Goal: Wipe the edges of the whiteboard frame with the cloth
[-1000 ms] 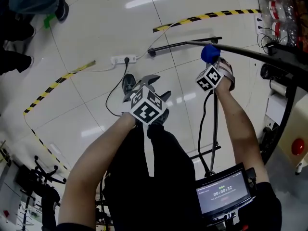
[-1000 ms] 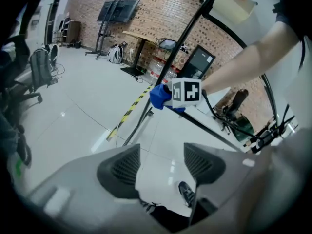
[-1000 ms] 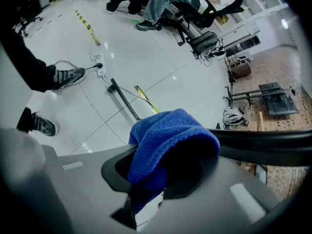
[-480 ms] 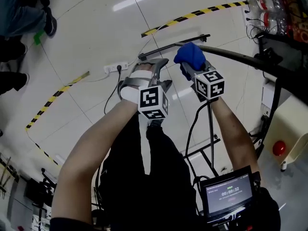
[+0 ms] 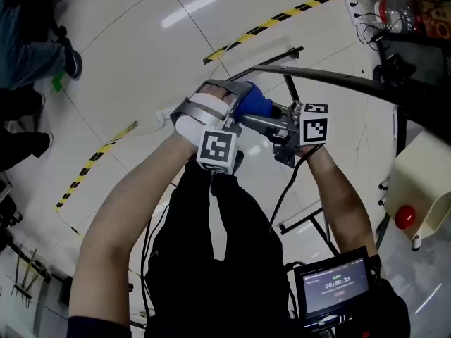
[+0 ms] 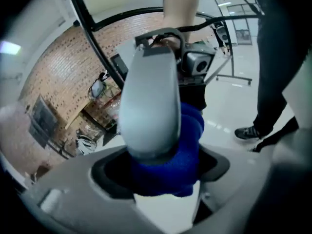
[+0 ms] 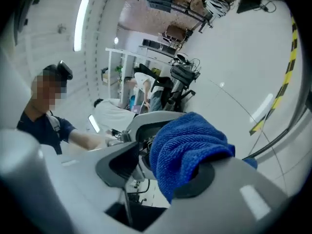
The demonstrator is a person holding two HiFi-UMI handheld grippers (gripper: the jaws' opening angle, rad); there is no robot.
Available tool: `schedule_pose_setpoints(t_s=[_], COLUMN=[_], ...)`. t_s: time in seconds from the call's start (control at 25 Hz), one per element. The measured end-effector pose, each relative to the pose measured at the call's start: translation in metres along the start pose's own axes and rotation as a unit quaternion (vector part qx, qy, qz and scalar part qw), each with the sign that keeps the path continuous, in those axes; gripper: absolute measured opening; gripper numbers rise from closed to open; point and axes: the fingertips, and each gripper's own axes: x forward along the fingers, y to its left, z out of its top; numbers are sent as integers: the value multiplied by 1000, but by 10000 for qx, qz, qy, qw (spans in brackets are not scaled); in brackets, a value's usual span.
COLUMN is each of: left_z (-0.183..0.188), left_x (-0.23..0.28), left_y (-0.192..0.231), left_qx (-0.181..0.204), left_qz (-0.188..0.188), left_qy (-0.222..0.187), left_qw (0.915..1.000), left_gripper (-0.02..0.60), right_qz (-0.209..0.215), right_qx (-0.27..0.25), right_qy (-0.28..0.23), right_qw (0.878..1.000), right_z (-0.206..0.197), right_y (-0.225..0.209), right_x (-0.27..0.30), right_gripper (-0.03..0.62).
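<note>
The blue cloth (image 5: 258, 107) hangs where my two grippers meet in the head view, above the floor. My right gripper (image 5: 248, 117) points left; its jaws have just been opening, and the cloth (image 7: 187, 147) now drapes over one of them with a gap to the other. My left gripper (image 5: 236, 104) has also been opening and stands wide, with the cloth (image 6: 187, 152) and a right finger (image 6: 148, 106) between its jaws, no pad pressing. The whiteboard's dark frame bar (image 5: 331, 76) runs behind, apart from both grippers.
The whiteboard stand's legs (image 5: 313, 220) and cables (image 5: 282, 196) lie on the floor below. A screen (image 5: 331, 286) sits at the lower right and a white box with a red button (image 5: 404, 217) at the right. Yellow-black tape (image 5: 91, 164) crosses the floor. People's feet (image 5: 70, 58) stand far left.
My right gripper left the frame bar with the cloth, swung left and rolled over. My left gripper rolled and came up to it. Both now stand open round the cloth.
</note>
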Motion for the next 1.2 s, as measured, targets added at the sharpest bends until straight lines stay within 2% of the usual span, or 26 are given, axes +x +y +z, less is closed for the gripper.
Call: schedule_pose_setpoints(t_s=[0.04, 0.08, 0.16, 0.24, 0.32, 0.44, 0.48, 0.56, 0.68, 0.76, 0.8, 0.84, 0.92, 1.0, 1.08, 1.2], left_z=[2, 3, 1, -8, -20, -36, -41, -51, -61, -59, -56, -53, -49, -45, -38, -21], left_x=[-1, -2, -1, 4, 11, 32, 42, 65, 97, 115, 124, 132, 145, 155, 167, 183], left_y=[1, 3, 2, 1, 6, 20, 24, 25, 29, 33, 35, 37, 46, 61, 70, 71], left_qx=[117, 183, 133, -201, -532, -678, -616, -615, -902, -810, -656, -493, -240, -32, 29, -135], left_qz=[11, -4, -97, -216, -213, -186, -216, -358, -547, -685, -788, -911, -1133, -1160, -1100, -1118], left_qy=[-46, -77, -84, 33, 338, 744, 850, 1011, 1166, 1133, 1062, 963, 763, 685, 721, 764], left_qw=[9999, 9998, 9998, 9996, 9978, 9947, 9942, 9923, 9876, 9879, 9890, 9899, 9903, 9909, 9913, 9907], left_gripper=[311, 276, 242, 233, 229, 230, 232, 235, 236, 238, 239, 244, 253, 253, 253, 255], right_qz=[127, 181, 31, -428, -925, -1666, -2020, -2772, -3726, -4133, -4215, -4220, -4120, -4077, -4121, -4227], right_qx=[51, 66, -82, -461, -814, -1129, -1271, -1661, -2409, -2807, -2862, -2791, -2455, -2252, -2185, -2060], right_qy=[-97, -222, -492, -686, -773, -747, -693, -535, -287, -35, 85, 163, 180, 147, 151, 179], right_qw=[9999, 9996, 9988, 9957, 9894, 9767, 9686, 9448, 8957, 8663, 8604, 8624, 8773, 8848, 8844, 8824], right_z=[0, 1, 2, 2, -4, -11, -11, -11, -7, -7, -9, -11, -14, -17, -23, -32], right_y=[4, 6, 6, 3, -2, -27, -40, -66, -92, -104, -110, -114, -119, -118, -116, -118], right_x=[-4, -8, -11, -14, -27, -55, -63, -74, -85, -88, -87, -84, -74, -66, -64, -65], right_gripper=[195, 196, 214, 240, 244, 244, 244, 234, 210, 207, 206, 204, 201, 192, 182, 176])
